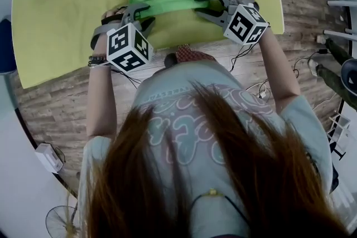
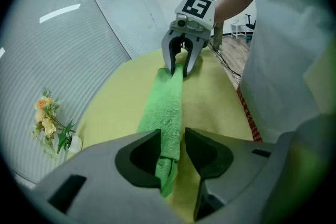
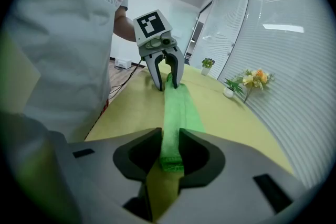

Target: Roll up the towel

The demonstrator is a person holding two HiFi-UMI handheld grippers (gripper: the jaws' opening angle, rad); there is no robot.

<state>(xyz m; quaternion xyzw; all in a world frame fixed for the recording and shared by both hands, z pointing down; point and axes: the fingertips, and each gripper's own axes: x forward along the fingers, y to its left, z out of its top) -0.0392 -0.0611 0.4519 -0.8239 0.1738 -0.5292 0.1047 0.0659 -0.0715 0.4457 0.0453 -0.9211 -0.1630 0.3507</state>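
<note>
Person's hair (image 1: 223, 175) nearest me, beyond it the green towel (image 1: 167, 0), a long narrow strip on the yellow table (image 1: 72, 8) near its near edge, right gripper (image 3: 170, 136) pinching its right end, left gripper (image 2: 172, 136) spread loosely round its left end, I see one pad touching.

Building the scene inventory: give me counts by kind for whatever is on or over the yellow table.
Green towel: 1
Grippers: 2, the left gripper and the right gripper
Flower vase: 1
Small potted plant: 1
Total: 5
</note>
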